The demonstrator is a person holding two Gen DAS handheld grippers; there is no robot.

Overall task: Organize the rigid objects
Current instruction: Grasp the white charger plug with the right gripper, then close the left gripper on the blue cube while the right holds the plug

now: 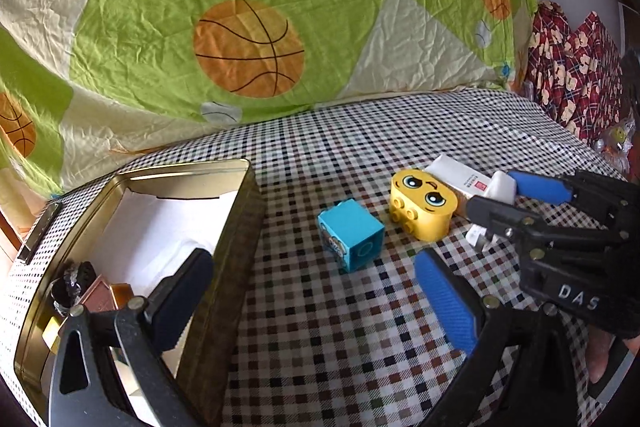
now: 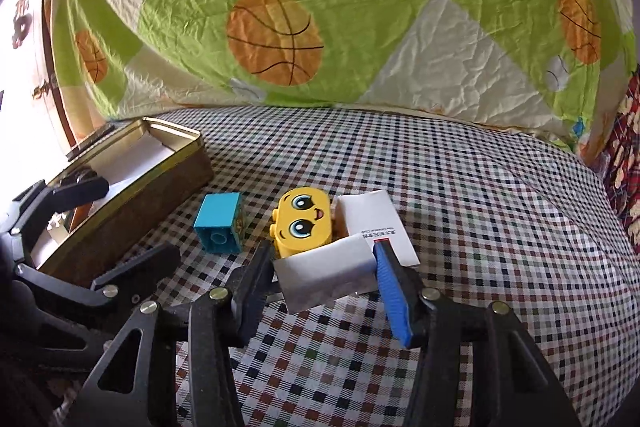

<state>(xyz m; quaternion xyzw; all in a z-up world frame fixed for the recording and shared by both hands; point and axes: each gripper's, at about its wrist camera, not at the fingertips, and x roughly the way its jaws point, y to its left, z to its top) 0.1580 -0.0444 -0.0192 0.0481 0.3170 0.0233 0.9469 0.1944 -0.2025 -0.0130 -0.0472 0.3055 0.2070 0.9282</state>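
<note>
A gold tin box [image 1: 236, 211] [image 2: 176, 143] stands open at the left on the checkered cloth, with small items in its near end. A blue brick [image 1: 352, 233] [image 2: 218, 221] and a yellow face brick [image 1: 424, 203] [image 2: 302, 221] lie in the middle. A white plug adapter [image 2: 324, 273] [image 1: 498, 187] sits between the fingers of my right gripper [image 2: 324, 275] [image 1: 494, 193], which is shut on it, beside a white box [image 2: 380, 223] [image 1: 460, 175]. My left gripper [image 1: 316, 291] is open and empty, one finger over the tin, the other over the cloth.
A quilt with basketball print [image 1: 248, 47] [image 2: 276, 39] rises behind the cloth. Red flowered fabric [image 1: 572, 67] lies at the far right. A dark flat piece [image 1: 38, 239] lies outside the tin's far left side.
</note>
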